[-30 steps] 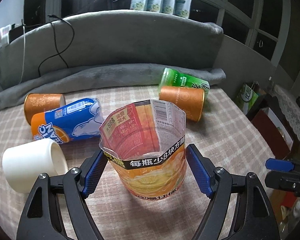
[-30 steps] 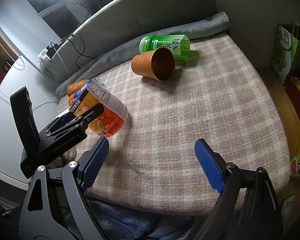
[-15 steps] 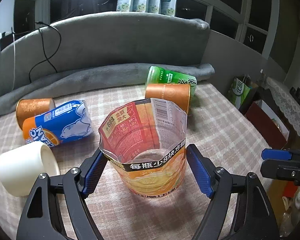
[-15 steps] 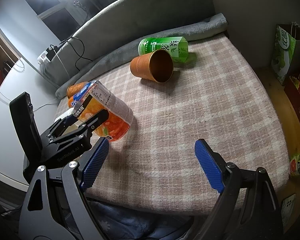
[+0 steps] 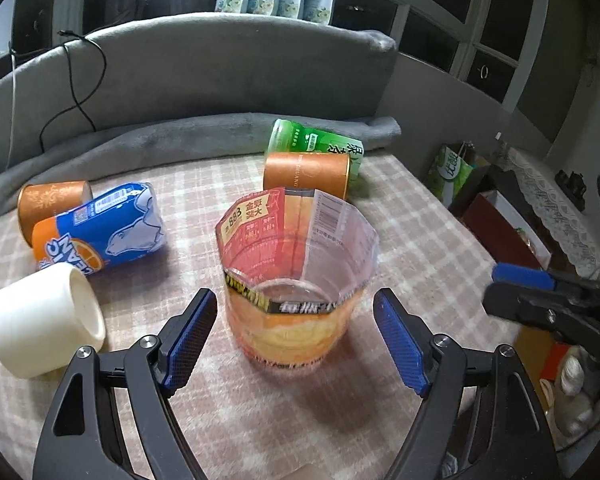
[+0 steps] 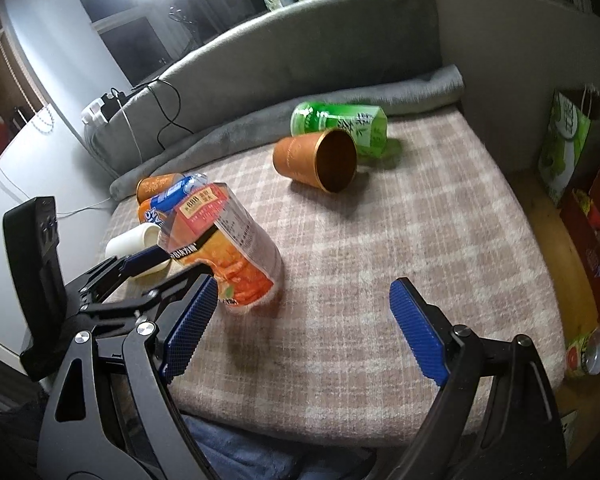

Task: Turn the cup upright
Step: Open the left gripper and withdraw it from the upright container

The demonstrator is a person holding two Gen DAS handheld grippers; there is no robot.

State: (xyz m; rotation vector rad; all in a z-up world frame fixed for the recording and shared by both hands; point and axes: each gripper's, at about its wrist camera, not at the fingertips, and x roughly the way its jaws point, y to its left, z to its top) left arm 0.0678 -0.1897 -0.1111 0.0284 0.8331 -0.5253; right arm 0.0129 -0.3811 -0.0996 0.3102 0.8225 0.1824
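A clear plastic cup with an orange and red label (image 5: pixel 296 280) stands upright on the checked cloth. It also shows in the right wrist view (image 6: pixel 224 248). My left gripper (image 5: pixel 296 336) is open, its blue pads apart from the cup on both sides. My right gripper (image 6: pixel 300 328) is open and empty over the cloth's front part, to the right of the cup. A copper cup (image 5: pixel 306 172) lies on its side beyond; its open mouth faces the right wrist view (image 6: pixel 320 160).
A green cup (image 5: pixel 320 146), a blue and orange cup (image 5: pixel 100 228), a second copper cup (image 5: pixel 48 204) and a white cup (image 5: pixel 40 320) lie on their sides. A grey cushion (image 5: pixel 180 80) runs along the back. Bags and boxes (image 6: pixel 568 144) stand beyond the right edge.
My left gripper has opened and pulled back a little from the upright cup, which stays standing. The right gripper has shifted slightly nearer the cloth.
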